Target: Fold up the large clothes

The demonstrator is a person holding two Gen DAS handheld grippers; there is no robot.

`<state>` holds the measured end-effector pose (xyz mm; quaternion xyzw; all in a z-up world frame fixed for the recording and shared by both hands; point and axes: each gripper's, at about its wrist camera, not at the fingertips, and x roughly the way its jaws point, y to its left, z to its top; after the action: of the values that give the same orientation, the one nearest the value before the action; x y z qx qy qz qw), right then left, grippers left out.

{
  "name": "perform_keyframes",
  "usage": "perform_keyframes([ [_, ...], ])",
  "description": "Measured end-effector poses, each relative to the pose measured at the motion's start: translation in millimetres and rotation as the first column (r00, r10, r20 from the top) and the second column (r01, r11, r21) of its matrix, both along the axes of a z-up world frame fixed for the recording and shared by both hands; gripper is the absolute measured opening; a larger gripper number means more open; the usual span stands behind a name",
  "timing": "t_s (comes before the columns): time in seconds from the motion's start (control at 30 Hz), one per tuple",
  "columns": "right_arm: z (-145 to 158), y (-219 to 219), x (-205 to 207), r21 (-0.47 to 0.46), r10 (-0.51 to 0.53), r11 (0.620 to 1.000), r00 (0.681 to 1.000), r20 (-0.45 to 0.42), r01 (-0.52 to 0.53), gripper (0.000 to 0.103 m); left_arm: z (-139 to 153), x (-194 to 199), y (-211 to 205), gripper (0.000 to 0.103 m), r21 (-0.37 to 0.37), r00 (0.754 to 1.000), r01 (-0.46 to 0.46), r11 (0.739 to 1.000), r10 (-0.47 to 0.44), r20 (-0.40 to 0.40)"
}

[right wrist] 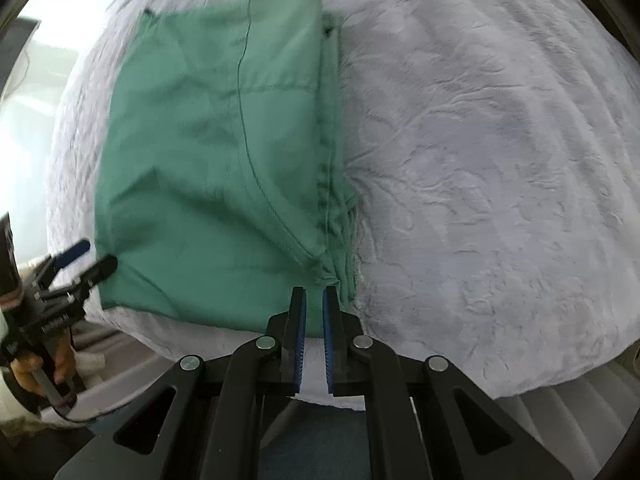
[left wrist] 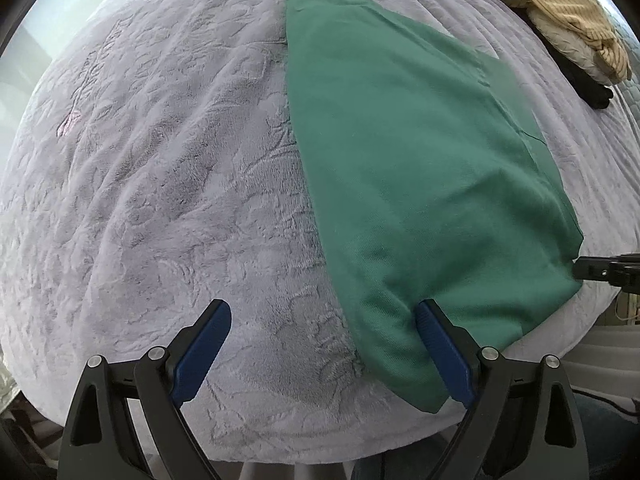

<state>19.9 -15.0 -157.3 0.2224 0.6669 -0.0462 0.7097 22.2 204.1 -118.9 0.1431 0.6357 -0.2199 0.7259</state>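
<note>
A green garment (left wrist: 404, 152) lies folded in a long flat shape on a pale lilac bedspread (left wrist: 160, 168). My left gripper (left wrist: 324, 320) is open wide, with its right finger over the garment's near left edge and its left finger over bare bedspread. In the right wrist view the garment (right wrist: 208, 168) lies left of centre. My right gripper (right wrist: 314, 300) has its jaws a narrow gap apart at the garment's near right corner, with nothing between them. The left gripper (right wrist: 86, 258) shows at the garment's near left corner. The right gripper's tip (left wrist: 600, 270) shows at the right edge.
A pile of other clothes, yellow, cream and black (left wrist: 568, 28), lies at the far right of the bed. The bedspread (right wrist: 500, 180) spreads to the right of the garment. The bed's near edge (right wrist: 240, 344) runs just below both grippers.
</note>
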Motion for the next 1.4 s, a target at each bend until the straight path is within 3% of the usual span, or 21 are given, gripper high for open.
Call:
perform_keyframes([
  [0.13,23,-1,14,0.001,-0.054,0.999,0.998,0.037,0.054,0.011,15,6,-10,0.094,0.041,0.999,0.019,0.999,-0.021,0.041],
  [0.27,44,-4,30,-0.020,-0.067,0.997,0.995,0.078,0.068,0.012,37,17,-19,0.094,0.031,0.997,-0.009,0.999,0.007,0.073],
  [0.3,47,-2,33,-0.030,-0.068,0.997,0.994,0.084,0.071,0.019,43,21,-22,0.094,0.025,0.997,-0.021,0.999,0.019,0.071],
  [0.33,48,-4,32,-0.044,-0.070,0.996,0.994,0.090,0.074,0.034,47,24,-24,0.094,0.020,0.997,-0.030,0.999,0.029,0.073],
  [0.4,57,-6,30,-0.073,-0.073,0.994,0.991,0.110,0.082,0.054,53,29,-25,0.094,0.017,0.997,-0.042,0.999,0.041,0.070],
  [0.5,73,-1,31,-0.102,-0.064,0.992,0.990,0.127,0.078,0.056,62,35,-28,0.094,-0.003,0.995,-0.065,0.998,0.065,0.070],
  [0.57,64,0,37,-0.117,-0.064,0.990,0.990,0.126,0.079,0.061,64,33,-27,0.095,-0.003,0.994,-0.086,0.996,0.086,0.073],
  [0.6,65,2,39,-0.122,-0.065,0.989,0.990,0.128,0.080,0.065,64,31,-25,0.103,-0.003,0.993,-0.096,0.995,0.096,0.071],
  [0.7,71,3,38,-0.138,-0.063,0.987,0.989,0.136,0.082,0.080,63,30,-25,0.103,-0.007,0.990,-0.122,0.993,0.122,0.067],
  [0.83,71,8,41,-0.163,-0.050,0.984,0.990,0.135,0.072,0.085,66,28,-30,0.103,-0.006,0.990,-0.127,0.992,0.127,0.067],
  [1.0,71,13,44,-0.217,-0.030,0.975,0.993,0.118,0.055,0.086,68,28,-36,0.103,0.006,0.992,-0.098,0.995,0.097,0.086],
  [1.4,76,9,44,-0.245,-0.036,0.968,0.992,0.118,0.064,0.086,69,26,-44,0.103,0.017,0.992,-0.069,0.997,0.067,0.107],
])
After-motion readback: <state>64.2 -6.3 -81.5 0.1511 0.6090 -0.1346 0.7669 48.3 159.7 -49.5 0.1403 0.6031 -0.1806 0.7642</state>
